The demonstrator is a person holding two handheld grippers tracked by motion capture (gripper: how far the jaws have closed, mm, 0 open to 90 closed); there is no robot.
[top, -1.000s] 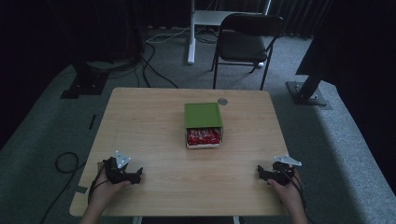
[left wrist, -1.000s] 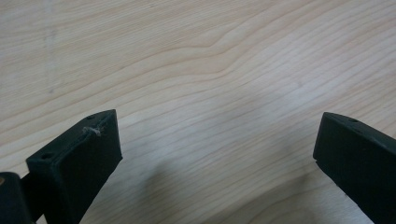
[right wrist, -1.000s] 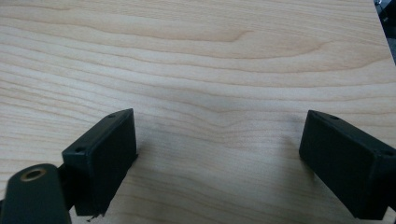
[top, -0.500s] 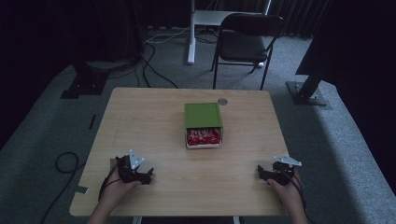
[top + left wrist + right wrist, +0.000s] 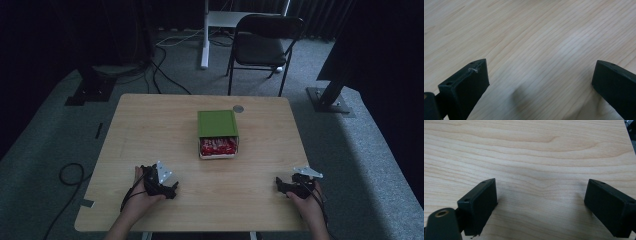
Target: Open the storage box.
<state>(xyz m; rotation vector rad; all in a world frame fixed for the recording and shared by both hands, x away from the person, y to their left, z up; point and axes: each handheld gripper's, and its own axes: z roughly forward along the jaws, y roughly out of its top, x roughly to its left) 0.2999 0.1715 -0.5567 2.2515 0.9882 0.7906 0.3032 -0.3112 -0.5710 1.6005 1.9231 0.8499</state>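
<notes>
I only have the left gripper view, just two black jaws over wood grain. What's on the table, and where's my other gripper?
Observer: In the high view a green box sits mid-table, partly slid open, with red packets showing at its near end.
Operator: And the other gripper?
Observer: The right gripper is low at the near right edge of the table, jaws apart with nothing between them.
Operator: How does my left one sit relative to the box?
Observer: The left gripper is near the front left edge, well short of the box and apart from it.
</notes>
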